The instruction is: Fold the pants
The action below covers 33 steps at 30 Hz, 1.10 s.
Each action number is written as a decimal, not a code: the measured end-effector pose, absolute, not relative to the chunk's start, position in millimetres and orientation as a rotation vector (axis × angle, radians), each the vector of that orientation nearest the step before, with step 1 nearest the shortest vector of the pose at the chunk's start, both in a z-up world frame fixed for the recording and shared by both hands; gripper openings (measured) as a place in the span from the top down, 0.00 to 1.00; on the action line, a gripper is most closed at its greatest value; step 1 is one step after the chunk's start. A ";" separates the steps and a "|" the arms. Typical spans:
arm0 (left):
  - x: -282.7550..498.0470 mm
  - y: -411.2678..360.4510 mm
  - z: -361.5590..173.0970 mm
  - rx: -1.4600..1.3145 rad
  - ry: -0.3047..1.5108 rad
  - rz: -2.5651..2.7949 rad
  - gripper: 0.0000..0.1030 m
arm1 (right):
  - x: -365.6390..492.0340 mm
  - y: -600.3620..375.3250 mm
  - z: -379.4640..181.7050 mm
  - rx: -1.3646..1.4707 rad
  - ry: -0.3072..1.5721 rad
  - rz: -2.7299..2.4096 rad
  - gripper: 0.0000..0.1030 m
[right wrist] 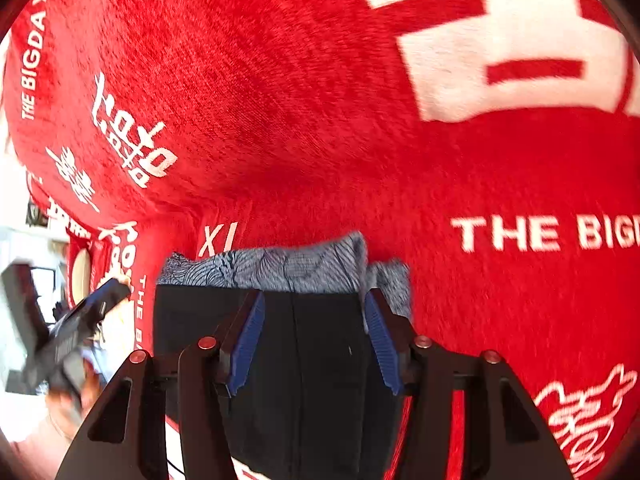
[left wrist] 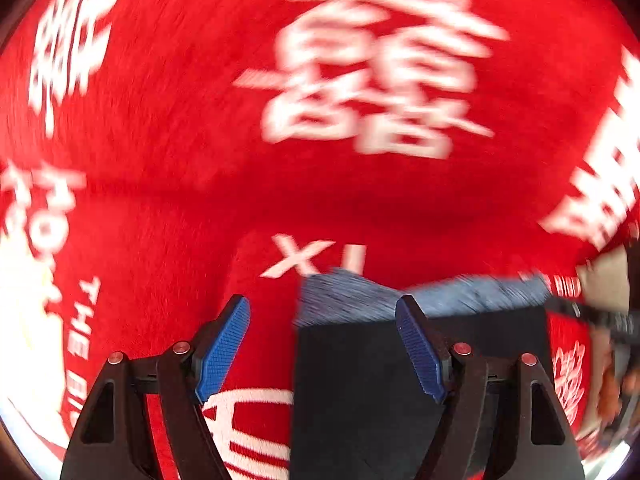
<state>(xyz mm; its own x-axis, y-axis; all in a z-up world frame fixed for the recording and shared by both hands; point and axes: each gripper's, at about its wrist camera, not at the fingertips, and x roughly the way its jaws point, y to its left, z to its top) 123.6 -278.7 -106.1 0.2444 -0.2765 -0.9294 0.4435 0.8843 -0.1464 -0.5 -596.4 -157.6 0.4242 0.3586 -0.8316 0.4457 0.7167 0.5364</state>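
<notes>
Through my left wrist camera the pants (left wrist: 400, 380) read as a flat black slab with a straight left edge, and a band of blue-grey fabric shows along their far end (too smeared here for me to make out any pattern). They lie on a red plush blanket (left wrist: 160, 140) printed with white characters and lettering. My left gripper (left wrist: 322, 344) is spread wide and grasps nothing; the pants' left edge runs up between my two fingers, so my right pad (left wrist: 420, 352) hangs over the black cloth and my left one over bare blanket. Through my right wrist camera the pants (right wrist: 320, 360) are sharper: black fabric with a seam running lengthwise, and the far band is blue-grey with fine dark curved lines. My right gripper (right wrist: 314, 344) is also released, both fingers over the black cloth just short of that band, and my left gripper (right wrist: 76, 332) blurs past beside the pants' left edge
</notes>
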 end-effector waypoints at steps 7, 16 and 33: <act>165.4 -262.3 -170.4 -0.062 1.450 -0.515 0.26 | 6.3 -611.4 -175.8 0.929 1.180 -0.054 0.73; 148.6 -289.5 -181.8 0.140 1.365 -0.507 0.26 | -8.8 -599.5 -165.3 0.830 1.248 -0.091 0.92; 130.2 -290.2 -153.3 0.265 1.299 -0.429 0.20 | -36.2 -579.7 -156.3 0.739 1.273 -0.230 0.62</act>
<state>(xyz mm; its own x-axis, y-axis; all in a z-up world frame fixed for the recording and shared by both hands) 130.2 -290.2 -153.3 0.2063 -0.1572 -0.9658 0.4493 0.8920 -0.0492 -36.2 -579.7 -156.3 0.3074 0.2357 -0.9219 0.5436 0.7517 0.3734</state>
